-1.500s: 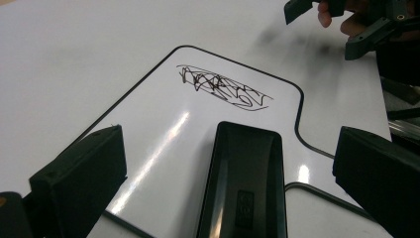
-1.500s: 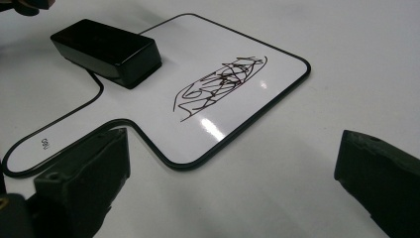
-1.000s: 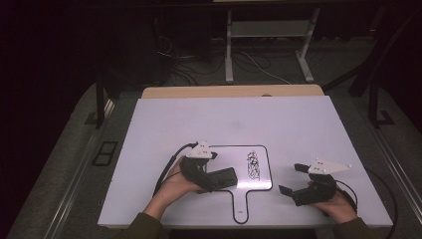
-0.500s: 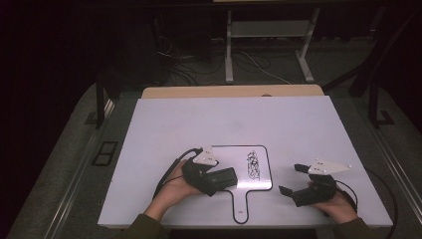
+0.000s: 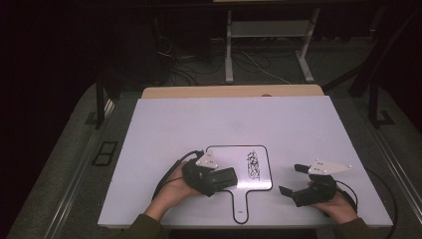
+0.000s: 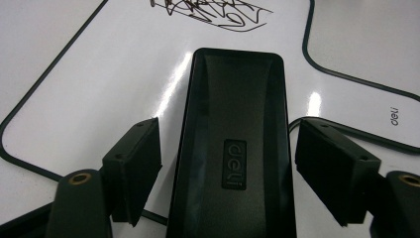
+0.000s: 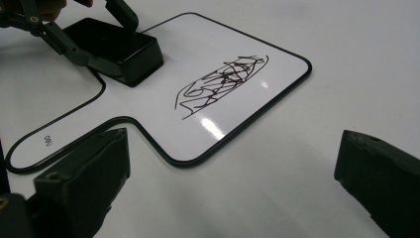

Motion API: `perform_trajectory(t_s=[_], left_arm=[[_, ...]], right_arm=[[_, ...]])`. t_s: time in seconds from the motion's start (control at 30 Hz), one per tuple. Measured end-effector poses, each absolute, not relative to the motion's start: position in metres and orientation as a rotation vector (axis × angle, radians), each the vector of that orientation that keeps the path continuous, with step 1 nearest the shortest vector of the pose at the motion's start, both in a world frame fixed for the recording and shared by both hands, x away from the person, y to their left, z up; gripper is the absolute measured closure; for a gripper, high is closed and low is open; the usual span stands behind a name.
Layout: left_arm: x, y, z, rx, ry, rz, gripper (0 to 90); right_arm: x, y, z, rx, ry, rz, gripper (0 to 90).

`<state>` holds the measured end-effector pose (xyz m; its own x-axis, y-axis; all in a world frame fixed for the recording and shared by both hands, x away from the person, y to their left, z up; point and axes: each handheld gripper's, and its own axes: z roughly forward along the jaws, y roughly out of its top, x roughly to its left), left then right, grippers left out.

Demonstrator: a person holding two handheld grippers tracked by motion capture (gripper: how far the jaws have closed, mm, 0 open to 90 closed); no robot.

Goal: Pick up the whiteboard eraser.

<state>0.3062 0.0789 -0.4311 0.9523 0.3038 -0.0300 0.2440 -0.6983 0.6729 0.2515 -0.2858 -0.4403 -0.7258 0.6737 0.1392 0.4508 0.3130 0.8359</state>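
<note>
A small paddle-shaped whiteboard (image 5: pixel 226 158) lies near the front of the table, its handle toward the person. A black scribble (image 5: pixel 254 165) marks its right half (image 7: pixel 220 84). On the board's left part rests a black eraser (image 6: pixel 233 148) with "deli" on its top. My left gripper (image 5: pixel 221 180) straddles the eraser, one jaw on each side, and a thin strip of board shows between the jaws and the eraser. My right gripper (image 5: pixel 291 179) hovers wide open just right of the board's handle, nothing between its fingers (image 7: pixel 79 183).
The white table (image 5: pixel 224 124) stretches away behind the board. Cables trail from both grippers along the front edge. Beyond the table's far edge are a dark floor, loose cables and a metal stand (image 5: pixel 268 45).
The left hand and its gripper have shifted slightly right and toward the person around the eraser. The eraser, the board and the right gripper have stayed put.
</note>
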Motion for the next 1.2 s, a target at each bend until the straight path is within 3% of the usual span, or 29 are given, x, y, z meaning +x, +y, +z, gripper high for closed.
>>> perform_trajectory(t_s=[0.87, 1.2], left_arm=[[0.3064, 0.0795, -0.4329, 2.400, 0.357, 0.097, 36.9], [0.3066, 0.0804, -0.4338, 2.406, 0.347, 0.089, 35.7]], right_arm=[[0.2514, -0.2863, -0.4401, 1.029, 2.343, 1.376, 0.0], [0.2515, -0.2867, -0.4399, 1.028, 2.343, 1.378, 0.0]])
